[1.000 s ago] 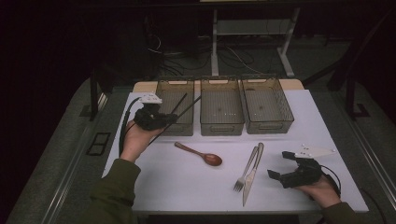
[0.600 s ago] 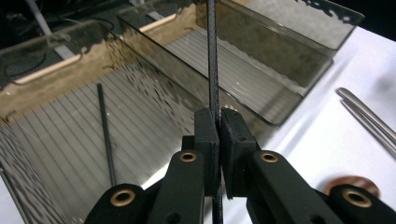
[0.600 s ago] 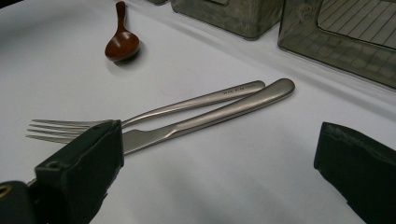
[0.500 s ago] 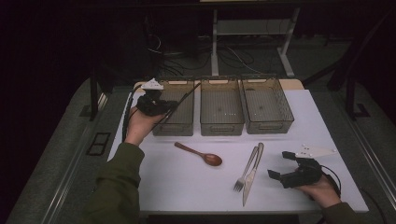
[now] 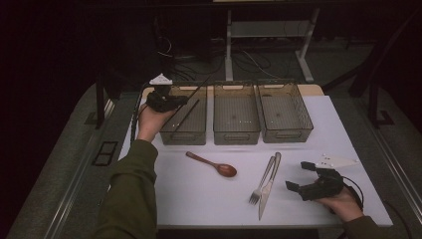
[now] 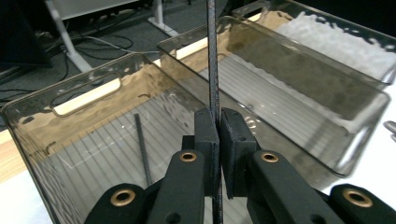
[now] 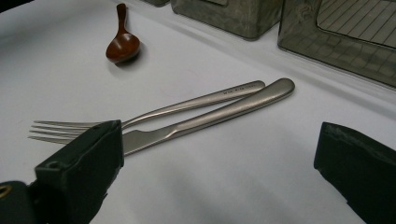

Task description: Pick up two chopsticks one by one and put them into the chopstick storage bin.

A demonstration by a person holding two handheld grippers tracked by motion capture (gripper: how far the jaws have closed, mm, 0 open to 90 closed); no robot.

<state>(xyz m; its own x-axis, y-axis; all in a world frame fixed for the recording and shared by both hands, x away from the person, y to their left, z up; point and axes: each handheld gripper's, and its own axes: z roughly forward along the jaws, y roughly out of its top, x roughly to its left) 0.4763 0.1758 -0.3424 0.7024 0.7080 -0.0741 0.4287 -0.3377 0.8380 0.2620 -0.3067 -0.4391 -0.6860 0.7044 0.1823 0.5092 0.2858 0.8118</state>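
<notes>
My left gripper [image 5: 182,101] hangs over the leftmost clear bin [image 5: 196,137], shut on a thin black chopstick [image 6: 213,56] that sticks up and out past the pads. In the high view that chopstick [image 5: 198,88] slants toward the bin's far rim. A second black chopstick [image 6: 142,148] lies on the floor of the same bin [image 6: 28,135]. My right gripper [image 5: 298,176] rests at the front right of the white table, open, with nothing between its jaws. Just left of it lie a steel fork [image 7: 187,105] and knife [image 7: 224,112] side by side.
A brown wooden spoon [image 5: 211,163] lies mid-table in front of the bins. A middle bin [image 5: 236,134] and a right bin [image 5: 288,135] stand beside the left one. The table's front edge runs close to my right hand.
My left hand has carried the chopstick away from me and slightly right, from the table's left side to above the left bin. The right hand stayed put.
</notes>
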